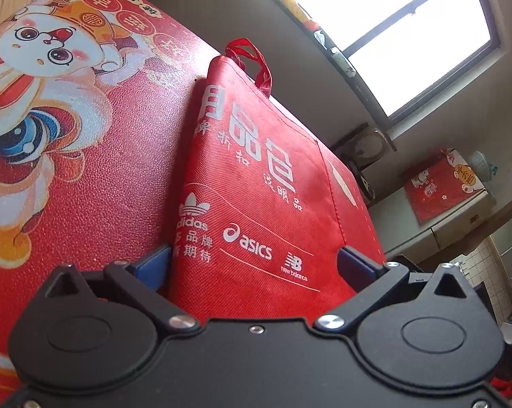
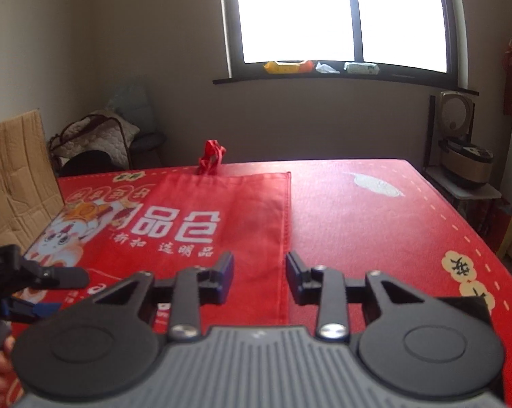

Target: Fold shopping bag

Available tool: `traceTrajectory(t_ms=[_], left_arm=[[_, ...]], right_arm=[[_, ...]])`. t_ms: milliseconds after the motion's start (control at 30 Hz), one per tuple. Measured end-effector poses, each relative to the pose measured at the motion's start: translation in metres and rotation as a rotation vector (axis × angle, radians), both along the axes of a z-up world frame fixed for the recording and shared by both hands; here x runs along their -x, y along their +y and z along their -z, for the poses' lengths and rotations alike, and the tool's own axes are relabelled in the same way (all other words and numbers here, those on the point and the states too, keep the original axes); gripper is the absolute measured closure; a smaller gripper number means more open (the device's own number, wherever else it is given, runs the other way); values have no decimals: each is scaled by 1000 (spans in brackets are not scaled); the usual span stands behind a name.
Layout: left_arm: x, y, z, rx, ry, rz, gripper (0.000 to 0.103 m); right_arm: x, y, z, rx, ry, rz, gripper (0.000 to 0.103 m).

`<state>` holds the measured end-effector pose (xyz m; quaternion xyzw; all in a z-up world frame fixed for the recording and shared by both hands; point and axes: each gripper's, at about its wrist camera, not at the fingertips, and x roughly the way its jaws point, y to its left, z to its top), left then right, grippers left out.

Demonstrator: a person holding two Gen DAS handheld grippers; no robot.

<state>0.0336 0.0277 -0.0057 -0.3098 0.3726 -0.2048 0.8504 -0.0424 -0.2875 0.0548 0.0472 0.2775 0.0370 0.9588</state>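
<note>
A red non-woven shopping bag (image 1: 256, 176) with white brand logos lies flat on the red table mat, its red handles (image 1: 252, 61) at the far end. My left gripper (image 1: 254, 265) is open wide, its blue-padded fingers on either side of the bag's near edge. In the right wrist view the bag (image 2: 201, 224) lies flat, handles (image 2: 211, 156) sticking up at the far edge. My right gripper (image 2: 260, 278) is open above the bag's near right edge. The left gripper (image 2: 48, 292) shows at the bag's near left corner, open.
A red table mat (image 2: 375, 224) with a cartoon rabbit print (image 1: 48, 68) covers the table. A cardboard sheet (image 2: 14, 176) stands at the left edge. A chair with a quilted bag (image 2: 99, 139) is behind the table. A rice cooker (image 2: 466, 163) sits on a stand at right.
</note>
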Motion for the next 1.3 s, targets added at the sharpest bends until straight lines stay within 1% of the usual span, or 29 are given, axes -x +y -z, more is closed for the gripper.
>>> traceTrajectory(t_ms=[167,233,333,367,400,467,533,633,700,767,867,933,967,1000,1033,1067,1100,1133,1167,1200,1267,1300], left_arm=[[7,-13,-4,-88,-32,17,1],[15,-18,-5,-114,-28,42,1],[29,-31,-7,-118,-20,105,1],[33,-35,-7,-120,-18,122,1],[39,-40,-7,-120,-14,151,1],[52,-48,-6,-83,-6,223,1],[66,-57,-5,-60,-6,280,4],[79,-64,-3,-95,-59,307,6],[81,-64,-3,-109,-74,297,10],[76,-54,-3,-95,-36,241,10],[54,-28,-2,-48,16,100,10],[38,-15,-2,-43,33,37,14],[30,-9,-3,-41,41,8,14],[20,-7,-5,-49,49,2,17],[15,-7,-6,-58,55,-1,23],[7,-7,-9,-76,65,-2,26],[-2,-9,-11,-92,79,5,39],[-8,-10,-10,-89,91,9,54],[-14,-10,-9,-87,104,13,57],[-21,-11,-8,-84,117,17,62],[-31,-12,-6,-92,136,20,73],[-35,-12,-6,-101,142,20,83]], right_arm=[[27,15,16,-2,137,-51,70],[27,18,27,-6,183,-43,71],[23,26,39,74,167,-6,70],[19,26,41,88,169,7,67],[16,25,41,87,175,10,66],[12,21,40,89,185,1,66],[9,16,40,87,190,-10,68],[10,6,41,45,178,-10,69],[13,3,43,31,162,-15,69],[15,2,44,36,148,-21,69],[18,-1,46,28,125,-26,69],[19,-3,46,14,112,-28,69],[20,-4,47,9,106,-28,69],[21,-6,48,-1,98,-27,69],[23,-8,48,-14,90,-24,69],[24,-9,49,-29,83,-19,69],[25,-10,50,-43,76,-13,69],[26,-11,51,-52,70,-8,69],[26,-11,52,-58,64,-4,69],[27,-11,52,-64,58,0,68],[27,-16,53,-109,53,8,68],[27,-20,54,-142,51,10,68]])
